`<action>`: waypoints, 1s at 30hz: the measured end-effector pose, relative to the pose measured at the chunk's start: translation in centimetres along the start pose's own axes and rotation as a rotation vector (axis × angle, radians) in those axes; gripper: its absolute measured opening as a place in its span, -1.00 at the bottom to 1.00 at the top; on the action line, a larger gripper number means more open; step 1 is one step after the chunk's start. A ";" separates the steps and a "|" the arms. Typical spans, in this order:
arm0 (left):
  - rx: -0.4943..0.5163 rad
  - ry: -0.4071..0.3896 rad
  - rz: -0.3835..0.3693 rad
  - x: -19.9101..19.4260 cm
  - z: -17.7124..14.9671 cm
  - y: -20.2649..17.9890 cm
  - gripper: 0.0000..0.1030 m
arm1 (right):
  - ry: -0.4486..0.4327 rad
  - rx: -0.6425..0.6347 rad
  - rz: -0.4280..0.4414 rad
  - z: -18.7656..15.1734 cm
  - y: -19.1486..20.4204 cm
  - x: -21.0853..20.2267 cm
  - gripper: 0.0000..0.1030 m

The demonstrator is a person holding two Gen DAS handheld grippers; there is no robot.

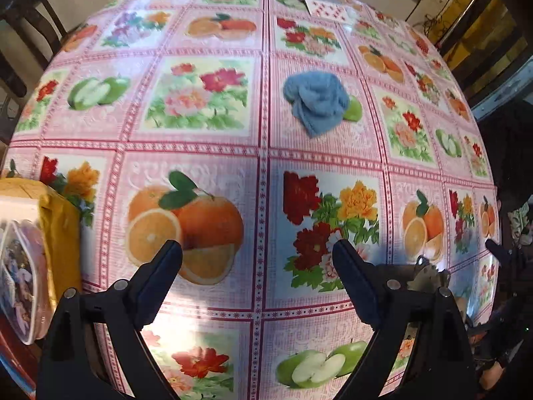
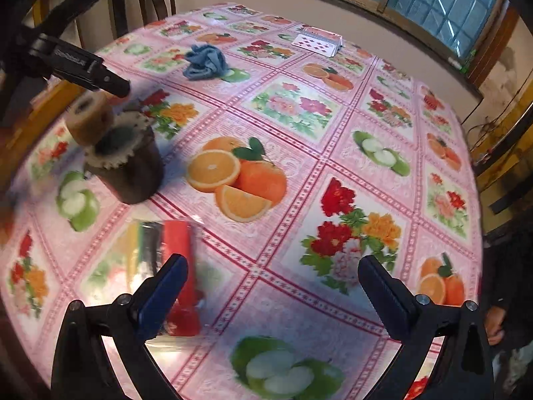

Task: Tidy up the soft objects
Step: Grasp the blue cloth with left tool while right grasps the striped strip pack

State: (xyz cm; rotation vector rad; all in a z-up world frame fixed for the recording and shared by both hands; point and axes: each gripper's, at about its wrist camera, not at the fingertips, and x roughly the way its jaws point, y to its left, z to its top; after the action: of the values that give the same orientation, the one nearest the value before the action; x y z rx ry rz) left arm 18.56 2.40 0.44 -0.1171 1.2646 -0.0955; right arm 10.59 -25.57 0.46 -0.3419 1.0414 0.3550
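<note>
A crumpled blue cloth (image 1: 314, 101) lies on the fruit-and-flower tablecloth (image 1: 213, 153), well ahead of my left gripper (image 1: 256, 250), which is open and holds nothing. In the right wrist view the same blue cloth (image 2: 205, 61) sits far off at the upper left. My right gripper (image 2: 273, 263) is open and empty above the tablecloth (image 2: 333, 166). A dark brown plush cylinder with a cream fringe (image 2: 128, 166) and a tan roll (image 2: 86, 118) stand at the left, just below a finger (image 2: 100, 73) of the left gripper.
A clear packet with red, yellow and dark pieces (image 2: 170, 253) lies under my right gripper's left finger. Playing cards (image 2: 318, 41) are spread at the far side. A yellow cloth (image 1: 60, 233) drapes over things at the left edge. Chairs and a window wall ring the table.
</note>
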 end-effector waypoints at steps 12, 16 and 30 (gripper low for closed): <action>-0.038 -0.090 -0.111 2.9 8.7 -2.7 0.79 | -0.043 0.171 0.179 1.2 -1.3 -1.9 0.99; -0.027 -0.013 -0.078 4.9 9.2 -4.0 0.79 | -0.033 0.180 0.232 1.5 -1.4 -0.9 0.99; 0.034 0.012 0.080 6.6 8.9 -6.2 -0.01 | 0.151 -0.160 0.114 0.9 6.2 3.9 0.90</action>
State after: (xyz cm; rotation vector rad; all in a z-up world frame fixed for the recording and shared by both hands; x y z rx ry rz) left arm 29.04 -4.30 -2.30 -0.0367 1.2778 -0.0493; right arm 10.37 -19.19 -3.22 -0.4593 1.1864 0.5228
